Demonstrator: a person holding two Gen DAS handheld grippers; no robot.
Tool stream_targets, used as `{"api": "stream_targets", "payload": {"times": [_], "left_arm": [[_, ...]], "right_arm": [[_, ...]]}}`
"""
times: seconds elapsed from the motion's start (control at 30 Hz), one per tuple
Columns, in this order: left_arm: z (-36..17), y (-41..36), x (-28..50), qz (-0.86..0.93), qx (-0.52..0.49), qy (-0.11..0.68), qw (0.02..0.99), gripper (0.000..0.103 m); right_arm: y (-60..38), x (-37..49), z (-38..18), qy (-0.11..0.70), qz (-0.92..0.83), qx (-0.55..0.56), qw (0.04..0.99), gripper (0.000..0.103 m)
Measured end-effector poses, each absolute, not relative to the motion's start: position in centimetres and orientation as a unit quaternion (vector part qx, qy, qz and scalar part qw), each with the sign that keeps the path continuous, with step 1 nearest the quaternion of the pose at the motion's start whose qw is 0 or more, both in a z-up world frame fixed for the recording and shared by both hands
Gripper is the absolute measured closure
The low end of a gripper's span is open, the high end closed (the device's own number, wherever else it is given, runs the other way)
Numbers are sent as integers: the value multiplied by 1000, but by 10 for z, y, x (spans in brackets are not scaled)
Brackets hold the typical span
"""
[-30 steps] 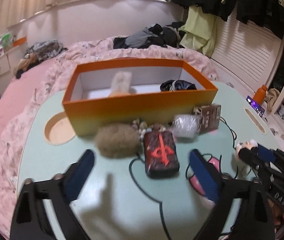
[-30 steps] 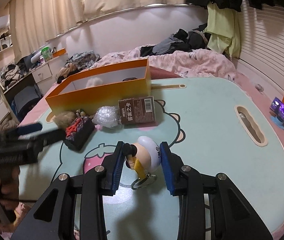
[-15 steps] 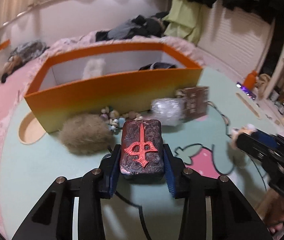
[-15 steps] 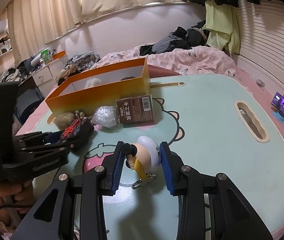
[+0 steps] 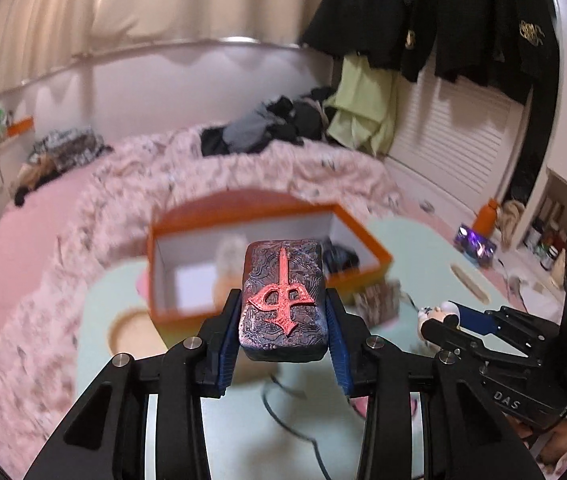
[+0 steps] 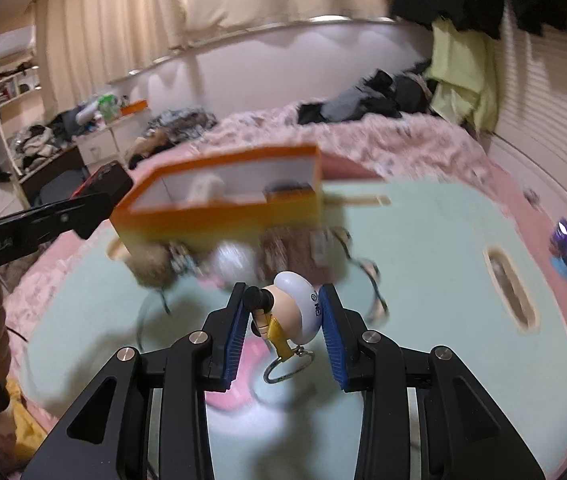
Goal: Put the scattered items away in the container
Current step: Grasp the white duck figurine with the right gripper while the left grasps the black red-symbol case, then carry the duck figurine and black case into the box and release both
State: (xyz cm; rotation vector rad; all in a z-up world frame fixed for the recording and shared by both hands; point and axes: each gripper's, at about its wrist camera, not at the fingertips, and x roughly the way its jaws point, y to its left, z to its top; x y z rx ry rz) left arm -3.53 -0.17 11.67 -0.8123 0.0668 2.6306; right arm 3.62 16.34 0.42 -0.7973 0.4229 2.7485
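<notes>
Left tool and right tool both clamped, raised

A dark grey, swirl-patterned block bearing a raised red sword-like emblem fills the centre of the left wrist view, flanked by blue-padded black fingers. Behind it sits an orange box with a white interior, its outer wall fading to yellow, on a mint-green tabletop. In the right wrist view a white-capped, beige figure with a yellow strap and silver ring shows at centre. Pink floral bedding spreads beyond.
</notes>
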Motion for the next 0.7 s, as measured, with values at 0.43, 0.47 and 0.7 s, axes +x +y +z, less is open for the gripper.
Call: {"api": "stream_targets", "payload": {"times": [0.43, 0.47, 0.7], "left_arm": [[91, 15, -152, 916, -370, 35, 153, 65], [83, 16, -156, 913, -377, 32, 153, 65], [65, 20, -157, 911, -382, -5, 156, 51]], "right_arm": [[200, -105, 56, 149, 940, -288, 101, 66], [200, -111, 50, 145, 938, -296, 106, 66], [208, -112, 19, 177, 923, -314, 132, 66]]}}
